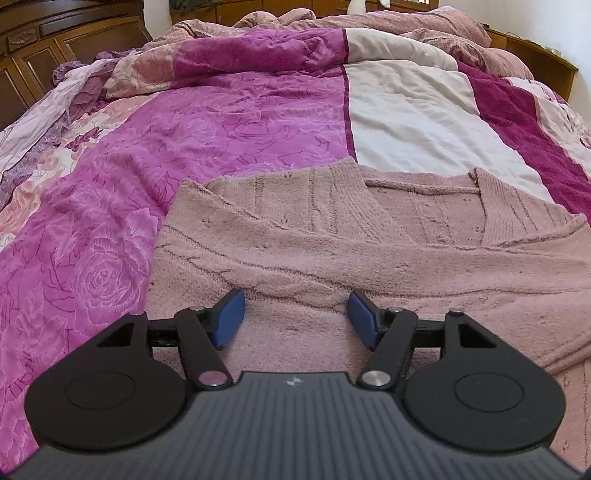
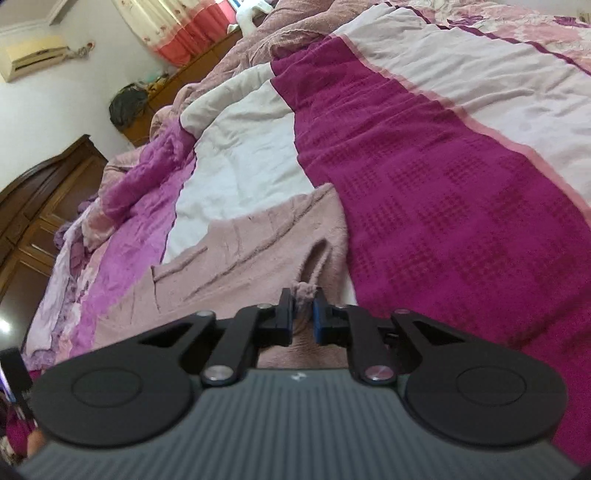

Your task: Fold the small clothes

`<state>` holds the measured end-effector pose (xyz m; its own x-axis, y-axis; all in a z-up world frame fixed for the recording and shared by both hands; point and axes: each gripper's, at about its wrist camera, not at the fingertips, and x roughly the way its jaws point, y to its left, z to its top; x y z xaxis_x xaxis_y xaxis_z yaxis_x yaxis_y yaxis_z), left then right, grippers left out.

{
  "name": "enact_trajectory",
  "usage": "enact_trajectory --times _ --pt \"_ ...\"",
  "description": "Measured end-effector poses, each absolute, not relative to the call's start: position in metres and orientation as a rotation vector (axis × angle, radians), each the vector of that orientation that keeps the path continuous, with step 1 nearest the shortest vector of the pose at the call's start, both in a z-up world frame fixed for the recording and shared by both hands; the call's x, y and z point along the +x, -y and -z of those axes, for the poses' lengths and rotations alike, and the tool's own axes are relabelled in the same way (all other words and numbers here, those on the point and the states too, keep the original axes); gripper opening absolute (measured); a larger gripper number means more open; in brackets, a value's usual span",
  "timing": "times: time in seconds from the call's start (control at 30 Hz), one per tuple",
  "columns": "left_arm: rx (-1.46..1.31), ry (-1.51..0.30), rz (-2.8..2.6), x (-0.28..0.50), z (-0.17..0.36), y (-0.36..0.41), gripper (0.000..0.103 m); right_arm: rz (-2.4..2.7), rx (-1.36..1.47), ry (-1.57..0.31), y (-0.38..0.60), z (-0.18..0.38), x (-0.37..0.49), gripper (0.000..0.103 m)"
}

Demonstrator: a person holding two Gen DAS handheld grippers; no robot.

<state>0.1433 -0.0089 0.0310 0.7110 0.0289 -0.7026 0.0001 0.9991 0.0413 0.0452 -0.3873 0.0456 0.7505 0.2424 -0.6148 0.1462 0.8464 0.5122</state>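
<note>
A dusty-pink knitted cardigan (image 1: 332,236) lies spread on the bed, its sleeves crossed over the front. My left gripper (image 1: 295,317) hovers low over its near part, open, blue pads apart with only flat knit below them. In the right wrist view the same cardigan (image 2: 243,251) stretches away to the left. My right gripper (image 2: 303,306) is shut on a bunched fold of the cardigan's edge, which sticks up between the pads.
The bed is covered by a patchwork quilt (image 1: 229,122) in magenta, white and dark pink (image 2: 443,177). A rumpled pink blanket (image 1: 406,26) is heaped at the far end. Dark wooden cabinets (image 2: 33,206) stand to the left.
</note>
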Motion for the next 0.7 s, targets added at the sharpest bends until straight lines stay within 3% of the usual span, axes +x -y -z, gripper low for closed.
enact_trajectory --times 0.2,0.33,0.43,0.7 --pt "0.078 -0.769 -0.015 0.146 -0.028 0.013 0.072 -0.092 0.457 -0.786 0.379 -0.037 0.051 0.018" --pt "0.064 -0.771 -0.012 0.141 -0.038 0.008 0.072 -0.028 0.333 -0.713 0.370 -0.061 0.043 0.036" --pt "0.057 -0.752 -0.015 0.130 -0.047 0.002 0.072 -0.003 0.248 -0.611 0.360 -0.080 0.035 0.044" --pt "0.056 -0.787 -0.049 0.121 -0.038 -0.009 0.072 -0.115 0.239 -0.672 0.337 -0.056 0.064 0.043"
